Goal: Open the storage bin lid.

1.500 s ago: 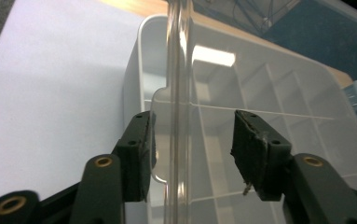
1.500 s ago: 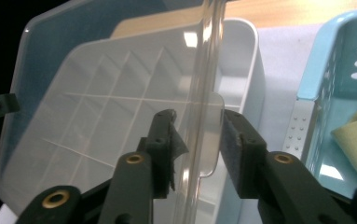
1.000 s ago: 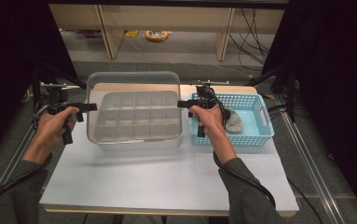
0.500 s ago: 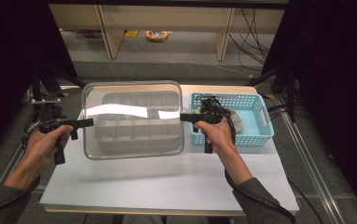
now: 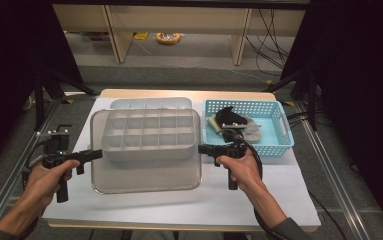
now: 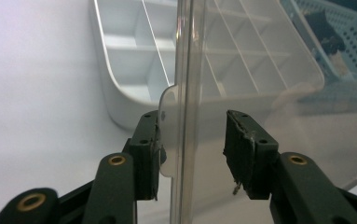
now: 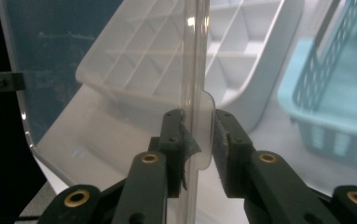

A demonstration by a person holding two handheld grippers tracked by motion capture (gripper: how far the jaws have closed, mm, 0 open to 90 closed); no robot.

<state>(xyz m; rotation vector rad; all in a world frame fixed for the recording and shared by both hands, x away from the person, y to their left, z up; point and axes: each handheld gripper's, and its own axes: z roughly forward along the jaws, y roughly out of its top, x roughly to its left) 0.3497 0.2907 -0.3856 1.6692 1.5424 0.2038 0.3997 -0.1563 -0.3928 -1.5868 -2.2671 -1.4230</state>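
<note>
1. Clear plastic lid (image 5: pixel 146 172) with rounded corners is off the white compartment organiser box (image 5: pixel 149 135) and held in the air between the two grippers, nearer the person than the box and overlapping its front edge in the high view.
2. Judging from this, the lid has already been lifted away and the box's grid of empty compartments is uncovered; what seems to be left is setting the lid down somewhere on the white table (image 5: pixel 259 200), and then probably filling the box from the light blue plastic basket (image 5: pixel 279 145) standing just to the right of it.
3. That basket holds a black item and some grey and pale pieces (image 5: pixel 234 122); they are too small to name.
4. The left gripper (image 6: pixel 192 144) has its jaws around the lid's left edge tab. One pad (image 6: pixel 149 140) touches the tab; the other stands a little off the plastic, so the hold looks loose.
5. The right gripper (image 7: pixel 198 140) is closed on the lid's right edge tab, both pads (image 7: pixel 175 135) pressed to it.
6. Both forearms come in low from the near side, hands (image 5: pixel 49 175) wrapped around the handles, grippers pointing inward toward each other at about the same height, so the lid hangs roughly level.
</note>
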